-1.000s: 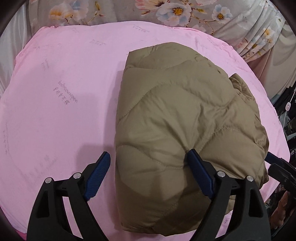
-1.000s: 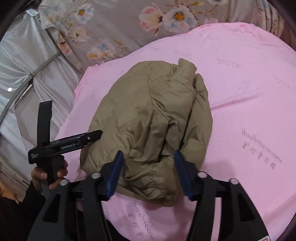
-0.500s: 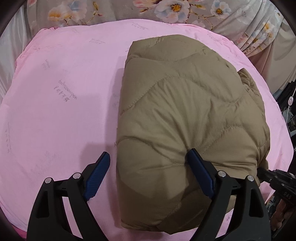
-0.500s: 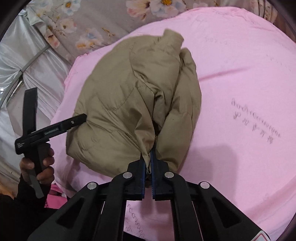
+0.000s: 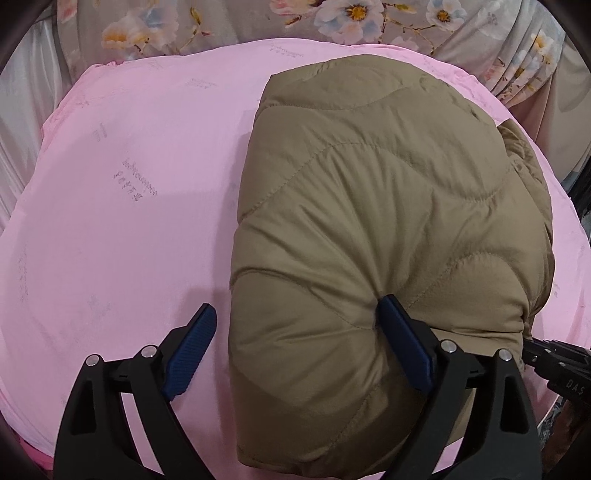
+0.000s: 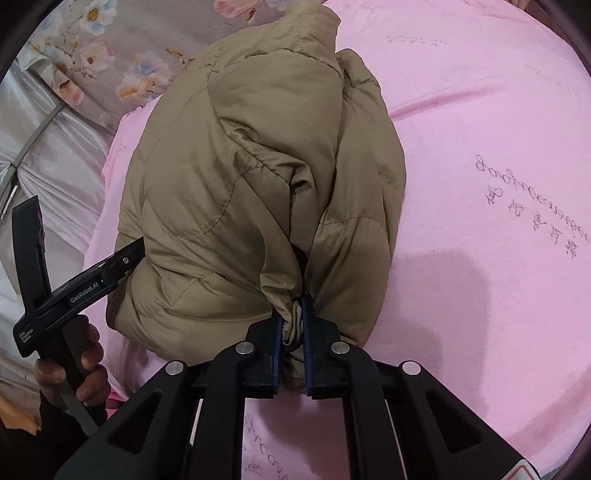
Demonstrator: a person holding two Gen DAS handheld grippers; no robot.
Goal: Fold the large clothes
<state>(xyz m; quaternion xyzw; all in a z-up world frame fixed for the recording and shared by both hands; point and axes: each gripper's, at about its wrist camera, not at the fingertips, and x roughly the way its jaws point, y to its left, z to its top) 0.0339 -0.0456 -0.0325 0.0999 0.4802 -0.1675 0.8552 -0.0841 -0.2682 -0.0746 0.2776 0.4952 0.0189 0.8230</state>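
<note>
A puffy olive quilted jacket [image 5: 388, 221] lies folded into a bundle on the pink sheet [image 5: 129, 221]. My left gripper [image 5: 295, 306] stands open across the bundle's near corner. Its right pad dents the jacket's top and its left pad hangs over the sheet beside it. In the right wrist view the jacket [image 6: 258, 166] fills the middle, and my right gripper [image 6: 291, 314] is shut on a bunched fold at its near edge. The left gripper [image 6: 92, 277] shows there at the bundle's left side, held by a hand [image 6: 74, 369].
The pink sheet [image 6: 498, 147] covers a rounded bed, with bare sheet to the left of the jacket in the left wrist view. Floral fabric [image 5: 332, 18] hangs behind it, and silvery cloth [image 6: 37, 166] lies past the bed's edge. The right gripper's tip [image 5: 554, 365] pokes in at lower right.
My right gripper went from open around the jacket's near edge to shut on a fold of it and sank closer. The left gripper stayed open in place.
</note>
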